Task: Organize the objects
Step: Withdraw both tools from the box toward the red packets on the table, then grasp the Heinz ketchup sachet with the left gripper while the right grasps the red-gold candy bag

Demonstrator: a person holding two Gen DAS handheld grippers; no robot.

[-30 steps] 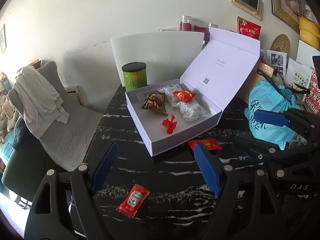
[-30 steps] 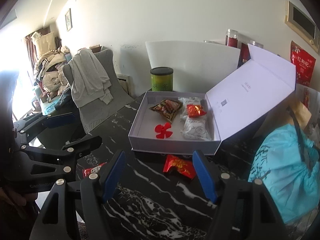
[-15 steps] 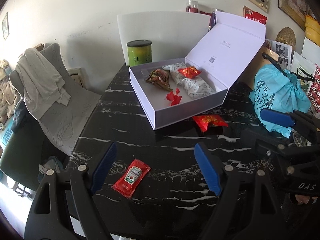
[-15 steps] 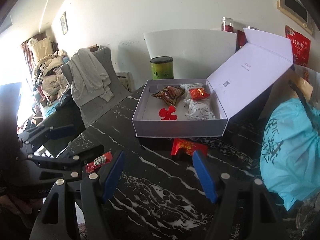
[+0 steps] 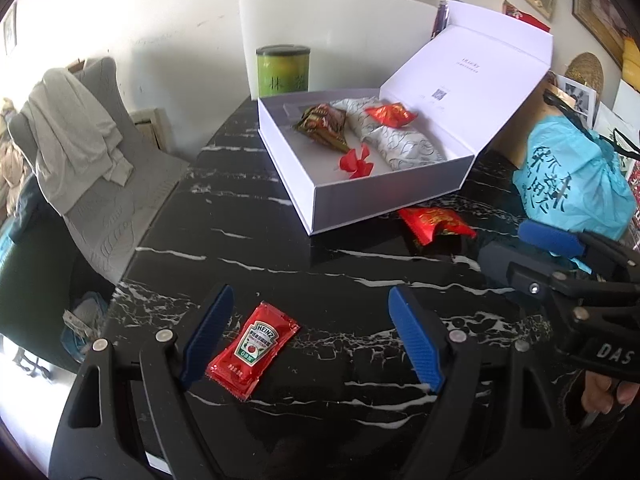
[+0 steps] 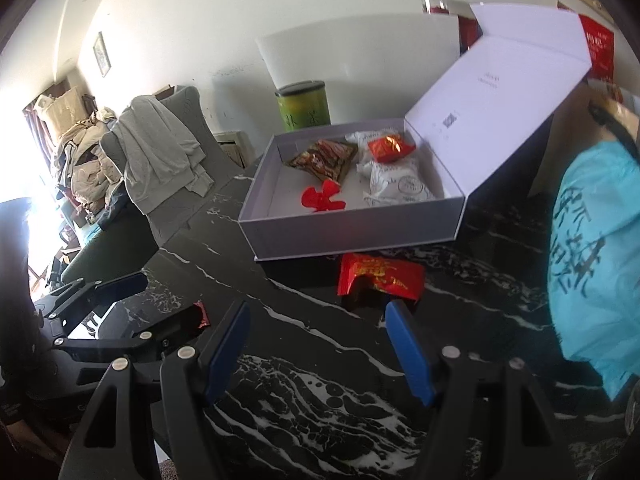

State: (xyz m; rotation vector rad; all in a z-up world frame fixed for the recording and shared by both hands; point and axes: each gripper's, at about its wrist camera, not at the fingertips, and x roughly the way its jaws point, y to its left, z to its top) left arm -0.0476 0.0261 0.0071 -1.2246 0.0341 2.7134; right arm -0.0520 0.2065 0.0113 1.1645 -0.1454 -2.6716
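Left wrist view: the left gripper (image 5: 308, 332) has its jaws apart — a flat red ketchup sachet (image 5: 253, 350) lies on the black marble bench (image 5: 344, 272) between them, nearer the left jaw.

Right wrist view: the right gripper (image 6: 316, 346) has its jaws apart and empty — a crinkled red foil snack packet (image 6: 380, 276) lies just beyond them, before the open white cardboard box (image 6: 352, 232).

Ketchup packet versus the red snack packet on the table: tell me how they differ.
The ketchup packet lies flat and thin; the red snack packet looks puffed and creased. The ketchup packet bears a white label, the snack packet gold print. The ketchup packet lies between the left gripper's open fingers; the snack packet sits by the white box. Both are red and still outside the box.
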